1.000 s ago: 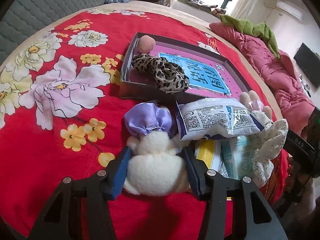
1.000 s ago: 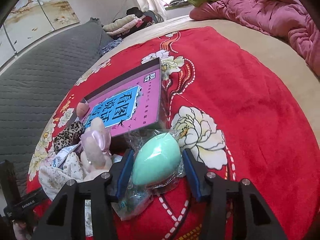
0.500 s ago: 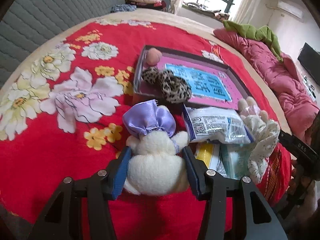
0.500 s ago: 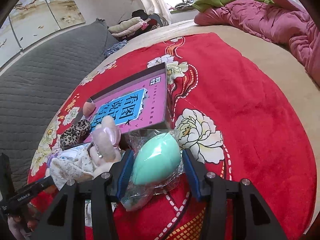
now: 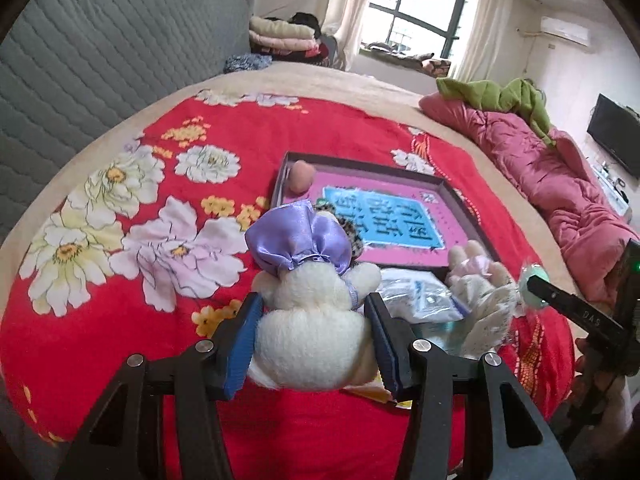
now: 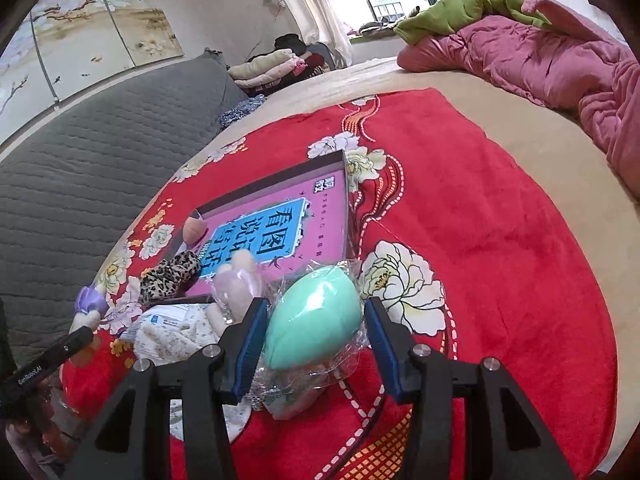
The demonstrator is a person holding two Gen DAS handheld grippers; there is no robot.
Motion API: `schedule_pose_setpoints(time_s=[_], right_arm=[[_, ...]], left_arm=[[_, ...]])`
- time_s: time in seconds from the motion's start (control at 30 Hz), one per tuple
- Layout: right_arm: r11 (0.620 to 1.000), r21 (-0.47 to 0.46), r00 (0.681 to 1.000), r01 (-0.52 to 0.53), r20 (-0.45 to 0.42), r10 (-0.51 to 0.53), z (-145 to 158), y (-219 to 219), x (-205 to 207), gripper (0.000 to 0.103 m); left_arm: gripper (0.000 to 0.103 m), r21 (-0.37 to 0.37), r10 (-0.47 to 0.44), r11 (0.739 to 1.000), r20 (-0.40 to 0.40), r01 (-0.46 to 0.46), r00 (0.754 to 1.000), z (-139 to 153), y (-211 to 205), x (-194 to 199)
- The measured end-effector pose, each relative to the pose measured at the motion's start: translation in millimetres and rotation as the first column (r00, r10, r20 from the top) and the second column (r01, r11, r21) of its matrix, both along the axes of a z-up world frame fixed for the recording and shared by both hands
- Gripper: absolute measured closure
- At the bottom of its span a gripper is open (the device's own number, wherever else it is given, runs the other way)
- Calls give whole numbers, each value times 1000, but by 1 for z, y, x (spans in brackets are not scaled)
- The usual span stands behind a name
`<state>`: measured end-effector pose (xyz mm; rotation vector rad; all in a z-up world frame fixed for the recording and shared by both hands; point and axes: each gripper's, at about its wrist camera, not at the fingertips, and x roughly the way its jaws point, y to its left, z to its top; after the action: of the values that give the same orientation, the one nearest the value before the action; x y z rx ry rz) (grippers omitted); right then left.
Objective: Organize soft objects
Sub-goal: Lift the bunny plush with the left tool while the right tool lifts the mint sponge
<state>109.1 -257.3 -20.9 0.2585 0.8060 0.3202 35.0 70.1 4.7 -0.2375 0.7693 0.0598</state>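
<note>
My left gripper [image 5: 316,340] is shut on a white plush toy with a purple satin bow [image 5: 312,320] and holds it above the red floral bedspread [image 5: 120,320]. My right gripper [image 6: 316,332] is shut on a mint-green sponge egg in clear wrap [image 6: 312,320], also lifted. A shallow grey box with a pink and blue bottom [image 5: 452,196] lies ahead; it holds a peach sponge [image 5: 301,176] and a leopard scrunchie [image 6: 170,276]. The scrunchie is mostly hidden behind the bow in the left wrist view.
A white snack packet [image 5: 420,296], a pink-eared plush in lace cloth [image 5: 480,280] and a yellow packet lie near the box's front edge. A pink quilt [image 6: 560,60] lies at the right. A grey quilted headboard [image 5: 80,60] stands at the left.
Both grippers have risen with their loads. The plush toy now hangs higher and covers the scrunchie. The right gripper with the green egg has lifted and shows in the left view.
</note>
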Motion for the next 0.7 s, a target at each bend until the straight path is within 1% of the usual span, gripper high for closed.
schedule_pose_setpoints(time_s=[0.37, 0.5, 0.7], right_arm=[[1000, -19, 998, -20, 65, 21, 19, 7, -11, 53], [1000, -18, 997, -22, 73, 23, 21, 7, -11, 53], [999, -26, 996, -24, 80, 26, 21, 9, -11, 53]], left_arm=[[49, -23, -30, 999, 26, 31, 999, 22, -20, 6], [49, -30, -35, 999, 38, 36, 999, 27, -25, 11], [49, -63, -30, 997, 52, 33, 998, 33, -31, 29]])
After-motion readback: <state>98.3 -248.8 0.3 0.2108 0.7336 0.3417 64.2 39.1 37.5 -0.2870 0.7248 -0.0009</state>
